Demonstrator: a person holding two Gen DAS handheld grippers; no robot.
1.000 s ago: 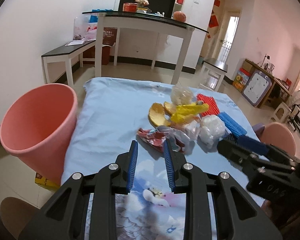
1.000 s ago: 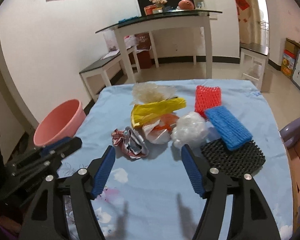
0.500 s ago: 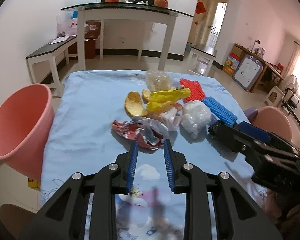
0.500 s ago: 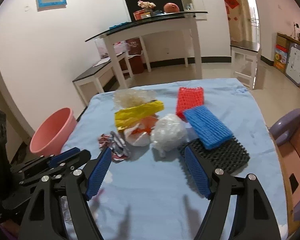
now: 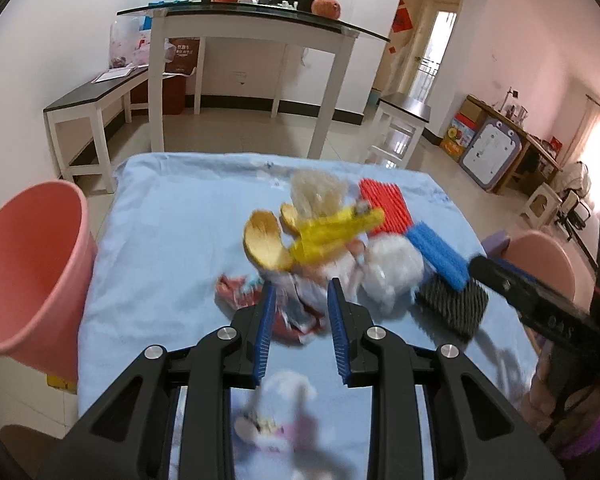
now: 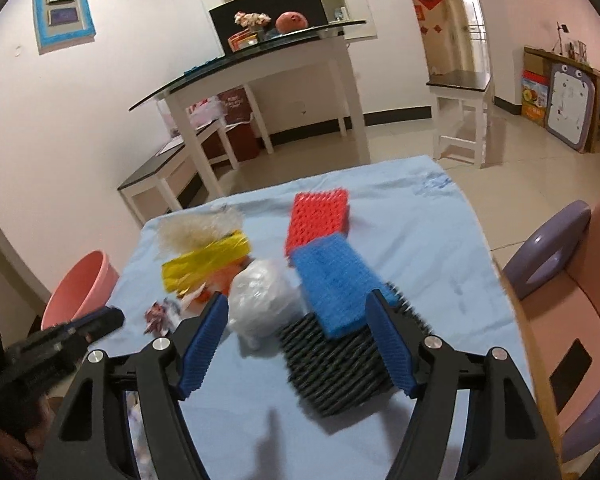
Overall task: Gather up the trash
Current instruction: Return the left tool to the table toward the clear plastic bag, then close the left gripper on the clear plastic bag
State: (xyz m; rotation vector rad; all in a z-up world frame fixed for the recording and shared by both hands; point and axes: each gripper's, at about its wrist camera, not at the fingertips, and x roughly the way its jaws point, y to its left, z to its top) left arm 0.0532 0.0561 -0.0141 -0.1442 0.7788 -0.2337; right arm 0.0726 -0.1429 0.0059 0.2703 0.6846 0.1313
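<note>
A heap of trash lies on the blue-clothed table (image 5: 172, 240): a crumpled red and silver wrapper (image 5: 296, 312), orange peel (image 5: 262, 240), a yellow wrapper (image 5: 332, 232), a white plastic ball (image 5: 392, 268), and red (image 5: 384, 204), blue (image 5: 436, 252) and black (image 5: 452, 304) foam nets. My left gripper (image 5: 301, 304) is open, its jaws on either side of the crumpled wrapper. My right gripper (image 6: 298, 320) is wide open, over the white plastic ball (image 6: 262, 304) and the black net (image 6: 336, 356). The pink bin (image 5: 24, 276) stands left of the table.
A pink and purple chair (image 6: 560, 288) stands at the table's right edge. A tall white table (image 5: 252, 40) and a low bench (image 5: 96, 100) stand behind. The left gripper shows in the right wrist view (image 6: 60, 344) at the lower left.
My left gripper has moved forward, so the crumpled wrapper now sits between its jaws. My right gripper has moved forward and right, over the white ball and black net.
</note>
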